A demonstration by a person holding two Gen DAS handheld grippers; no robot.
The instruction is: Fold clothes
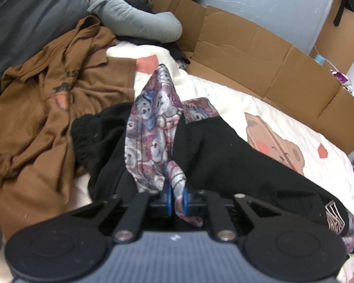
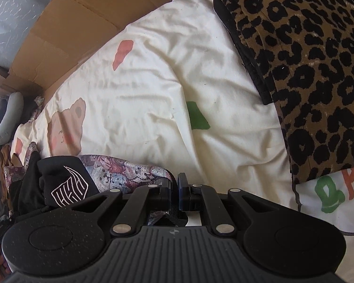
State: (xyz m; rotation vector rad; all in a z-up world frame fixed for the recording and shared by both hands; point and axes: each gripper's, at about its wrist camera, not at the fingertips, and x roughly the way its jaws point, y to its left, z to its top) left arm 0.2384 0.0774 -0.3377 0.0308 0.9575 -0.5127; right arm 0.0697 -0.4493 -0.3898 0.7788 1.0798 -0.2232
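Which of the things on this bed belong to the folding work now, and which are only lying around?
In the job:
left gripper, shut on the patterned cloth
right gripper
black garment
brown shirt

Lying about:
leopard blanket
cardboard
grey neck pillow
bedsheet

A patterned garment (image 1: 151, 122) of thin, slightly shiny woven cloth printed with bears drapes over a black garment (image 1: 224, 155) of matt, ribbed knit with a pale embroidered emblem. A brown garment (image 1: 47, 108) is soft matt jersey, heavily creased. The bed sheet (image 2: 153, 82) is cream matt cotton, wrinkled, with printed shapes. A leopard-print cushion (image 2: 313, 59) looks coarse-woven with velvety black spots. Flattened cardboard (image 1: 259, 54) is matt brown paperboard with fold lines. Both grippers are matt black plastic with ridged grey housing, silver metal pins and glossy blue fingers (image 1: 184, 200).
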